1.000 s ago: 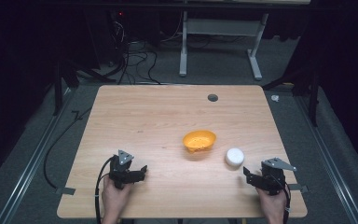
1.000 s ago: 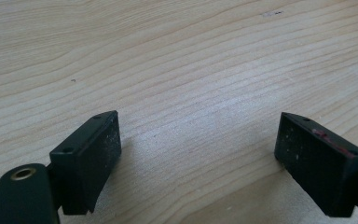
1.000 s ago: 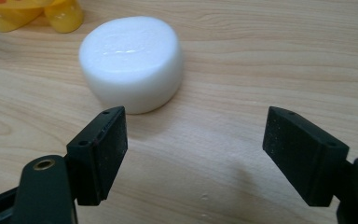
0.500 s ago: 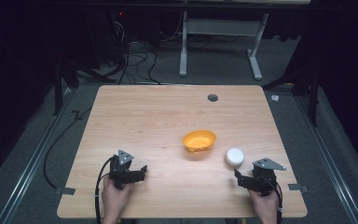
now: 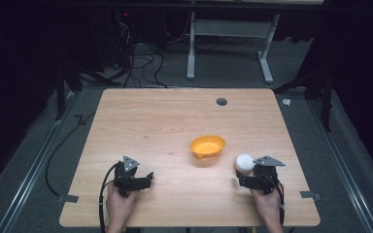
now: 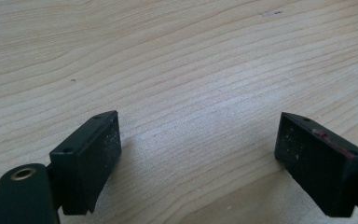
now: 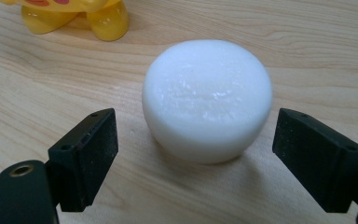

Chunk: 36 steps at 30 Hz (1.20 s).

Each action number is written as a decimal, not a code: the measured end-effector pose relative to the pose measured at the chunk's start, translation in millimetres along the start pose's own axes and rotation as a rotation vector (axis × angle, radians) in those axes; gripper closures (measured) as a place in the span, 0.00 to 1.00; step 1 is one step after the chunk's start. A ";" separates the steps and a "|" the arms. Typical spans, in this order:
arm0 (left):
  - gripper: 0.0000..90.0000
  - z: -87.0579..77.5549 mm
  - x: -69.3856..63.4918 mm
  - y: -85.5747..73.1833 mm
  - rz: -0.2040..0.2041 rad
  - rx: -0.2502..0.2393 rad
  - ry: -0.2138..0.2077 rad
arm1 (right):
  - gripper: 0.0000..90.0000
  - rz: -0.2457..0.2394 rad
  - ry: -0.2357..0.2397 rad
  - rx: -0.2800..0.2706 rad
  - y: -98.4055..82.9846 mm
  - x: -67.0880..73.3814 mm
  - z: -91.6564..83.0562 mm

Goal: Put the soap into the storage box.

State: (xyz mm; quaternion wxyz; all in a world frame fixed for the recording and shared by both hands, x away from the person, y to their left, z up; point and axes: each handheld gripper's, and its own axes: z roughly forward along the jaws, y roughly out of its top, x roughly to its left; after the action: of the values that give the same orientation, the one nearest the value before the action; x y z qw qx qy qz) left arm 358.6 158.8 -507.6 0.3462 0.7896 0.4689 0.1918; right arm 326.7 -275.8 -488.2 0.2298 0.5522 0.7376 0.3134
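White puck (image 7: 207, 100) sits on the wooden table (image 5: 165, 121) near its right edge, toward the near side, just beside the orange bowl (image 5: 207, 146). My right gripper (image 5: 245, 180) is right behind it; jaws have just been opening, now spread wide, puck ahead of them, untouched. My left gripper (image 5: 147, 178), near the near-left corner, has its jaws apart over bare wood.

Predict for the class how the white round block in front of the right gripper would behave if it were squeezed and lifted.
The white block rests on a flat base on the table, so it probably will not roll. Its matte, slightly pitted surface suggests foam: likely light and a little yielding. Its curved sides could slip between the right gripper's flat pads, which stand open on either side of it.
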 end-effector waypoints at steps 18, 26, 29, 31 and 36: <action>0.16 0.1 0.0 0.0 -0.001 -0.001 0.001 | 0.20 0.023 -0.033 0.049 9.1 1.0 24.3; 0.16 0.0 0.0 0.0 0.000 0.000 0.000 | 0.25 0.017 -0.035 0.025 7.5 0.1 24.4; 0.17 0.1 0.0 0.0 -0.001 -0.001 0.001 | 0.26 0.017 -0.037 0.018 6.5 0.3 24.2; 0.17 0.1 0.0 0.0 -0.001 -0.001 0.001 | 0.26 0.017 -0.036 0.019 7.0 0.3 24.3; 0.16 0.0 0.0 0.0 0.000 0.000 0.000 | 0.26 0.019 -0.034 0.029 8.4 -0.5 23.5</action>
State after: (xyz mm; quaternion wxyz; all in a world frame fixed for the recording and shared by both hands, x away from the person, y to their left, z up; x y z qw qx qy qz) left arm 358.6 158.8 -507.6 0.3463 0.7894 0.4691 0.1919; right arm 348.6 -269.8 -498.6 0.2314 0.5678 0.7327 0.2954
